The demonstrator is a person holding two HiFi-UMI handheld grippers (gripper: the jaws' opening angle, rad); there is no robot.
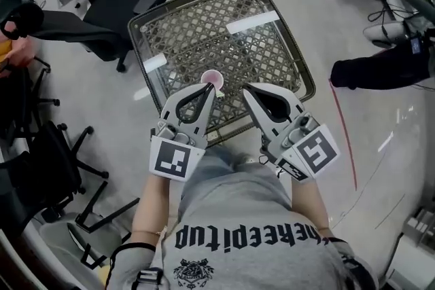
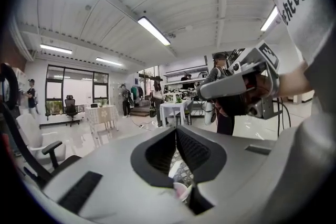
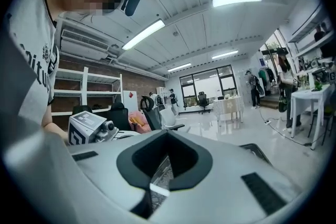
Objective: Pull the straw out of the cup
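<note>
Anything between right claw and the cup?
No, only bare glass tabletop separates right claw from the cup; head view shows it.

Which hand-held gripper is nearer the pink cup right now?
Left. The left hand-held gripper has its tips right at the pink cup; the right hand-held gripper is off to the cup's right, apart from it.

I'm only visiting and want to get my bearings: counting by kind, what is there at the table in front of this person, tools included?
Grippers: 2, the left gripper and the right gripper
Pink cup: 1
Glass-topped table: 1
Total: 4
</note>
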